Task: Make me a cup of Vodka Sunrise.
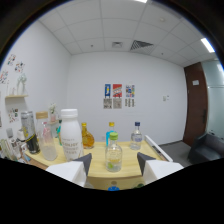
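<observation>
Item: handheld two-finger gripper (114, 167), white fingers spread wide, gripping nothing. Standing upright between and just ahead of the fingertips: a small clear plastic bottle with a green cap (114, 152), long axis vertical, a gap at either side, resting on the pale wooden table (97, 167); probably a mixer for the drink, though its label cannot be read. Beyond, toward the left finger: a tall white opaque bottle (71, 134), a dark can (31, 132), an amber glass bottle (88, 136). Toward the right finger: a clear water bottle with a blue cap (136, 136). Approach lies straight forward.
</observation>
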`<state>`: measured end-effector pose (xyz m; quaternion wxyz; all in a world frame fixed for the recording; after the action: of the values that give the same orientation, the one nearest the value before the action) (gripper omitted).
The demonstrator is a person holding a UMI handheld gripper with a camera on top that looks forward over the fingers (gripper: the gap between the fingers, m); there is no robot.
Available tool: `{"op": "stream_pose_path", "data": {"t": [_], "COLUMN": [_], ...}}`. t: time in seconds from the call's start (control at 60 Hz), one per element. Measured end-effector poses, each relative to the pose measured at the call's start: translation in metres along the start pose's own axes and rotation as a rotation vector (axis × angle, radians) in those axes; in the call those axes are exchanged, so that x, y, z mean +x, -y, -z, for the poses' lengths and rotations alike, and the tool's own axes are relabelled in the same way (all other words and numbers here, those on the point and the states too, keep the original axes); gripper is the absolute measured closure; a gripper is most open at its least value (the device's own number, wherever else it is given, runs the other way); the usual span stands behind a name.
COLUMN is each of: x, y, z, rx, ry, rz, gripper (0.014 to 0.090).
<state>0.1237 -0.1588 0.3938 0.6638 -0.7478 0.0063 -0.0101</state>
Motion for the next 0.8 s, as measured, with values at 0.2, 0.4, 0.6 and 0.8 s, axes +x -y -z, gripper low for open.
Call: {"op": "stream_pose_path", "data": {"t": [0.2,0.4,0.6,0.8], "x": [0.001,0.001,-0.001,0.004], "y": [-0.011,-0.022,-0.018,0.008], "z": [-0.05,-0.062,-0.053,-0.01], "rx": [-0.069,-0.091,-0.088,-0.025], "ry": [0.03,0.023,0.037,0.044], "rz": [-0.018,-0.019,-0.011,-0.053], "gripper": [0.0349,0.0673,0.0685,0.0687]}}
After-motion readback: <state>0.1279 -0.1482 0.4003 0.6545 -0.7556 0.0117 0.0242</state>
